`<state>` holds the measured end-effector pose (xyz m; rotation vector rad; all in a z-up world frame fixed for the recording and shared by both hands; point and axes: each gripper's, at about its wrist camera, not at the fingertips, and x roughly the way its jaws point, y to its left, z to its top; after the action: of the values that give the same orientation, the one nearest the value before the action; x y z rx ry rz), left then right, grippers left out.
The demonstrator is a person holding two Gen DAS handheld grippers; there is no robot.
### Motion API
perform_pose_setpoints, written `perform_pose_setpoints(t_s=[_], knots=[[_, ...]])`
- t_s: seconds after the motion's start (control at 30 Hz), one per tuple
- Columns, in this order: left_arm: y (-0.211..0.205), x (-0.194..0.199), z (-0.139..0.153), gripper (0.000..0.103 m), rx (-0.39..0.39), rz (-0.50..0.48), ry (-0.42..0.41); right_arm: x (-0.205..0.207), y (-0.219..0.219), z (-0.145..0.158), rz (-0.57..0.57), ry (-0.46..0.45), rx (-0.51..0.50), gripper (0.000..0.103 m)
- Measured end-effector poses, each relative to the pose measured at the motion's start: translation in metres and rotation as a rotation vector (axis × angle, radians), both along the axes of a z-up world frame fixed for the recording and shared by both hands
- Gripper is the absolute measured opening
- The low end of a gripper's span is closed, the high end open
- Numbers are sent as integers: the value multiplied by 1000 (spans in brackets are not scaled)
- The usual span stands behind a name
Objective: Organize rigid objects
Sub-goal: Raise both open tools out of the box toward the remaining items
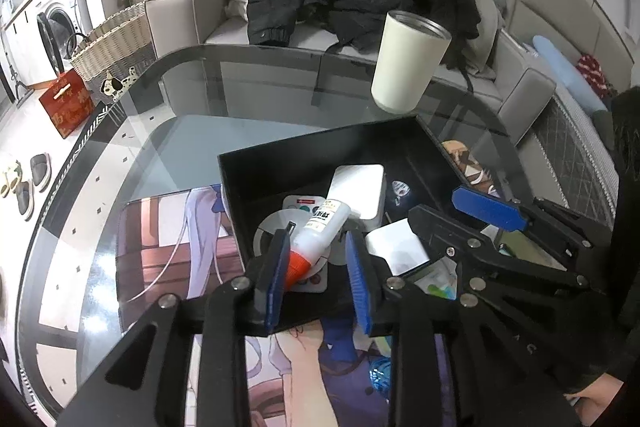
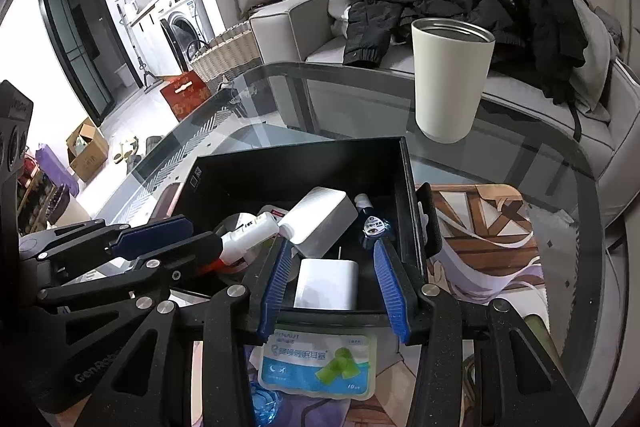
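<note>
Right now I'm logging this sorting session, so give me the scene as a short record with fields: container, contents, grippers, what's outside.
container: black box on the glass table
contents: glue bottle with an orange cap, large white block, small white charger, blue eye-drop bottle
left gripper: open, fingers either side of the glue bottle's cap
right gripper: open, fingers either side of the charger
outside box: cream tumbler upright behind it; earplug packet in front
</note>
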<state>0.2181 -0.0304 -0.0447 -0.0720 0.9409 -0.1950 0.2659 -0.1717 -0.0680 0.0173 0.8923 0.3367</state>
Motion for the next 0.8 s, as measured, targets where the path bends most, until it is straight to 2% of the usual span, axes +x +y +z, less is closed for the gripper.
perform_pose_setpoints(t_s=[0.13,0.33,0.4,0.47,0.5,0.8], knots=[[6,-18,15,28,-17,30,-86,-15,-1,18,7,-84,0,45],[10,-52,47,28,25,57,-293,-52,-4,53,27,-264,45,45],[12,-62,56,32,29,56,-342,-68,-4,68,38,-349,49,45],[14,-72,64,43,33,54,-385,-81,-5,77,45,-403,59,45],[15,-79,69,46,35,53,-415,-87,-7,82,48,-425,66,45],[18,-130,96,48,55,24,-595,-138,-26,113,64,-582,82,45]])
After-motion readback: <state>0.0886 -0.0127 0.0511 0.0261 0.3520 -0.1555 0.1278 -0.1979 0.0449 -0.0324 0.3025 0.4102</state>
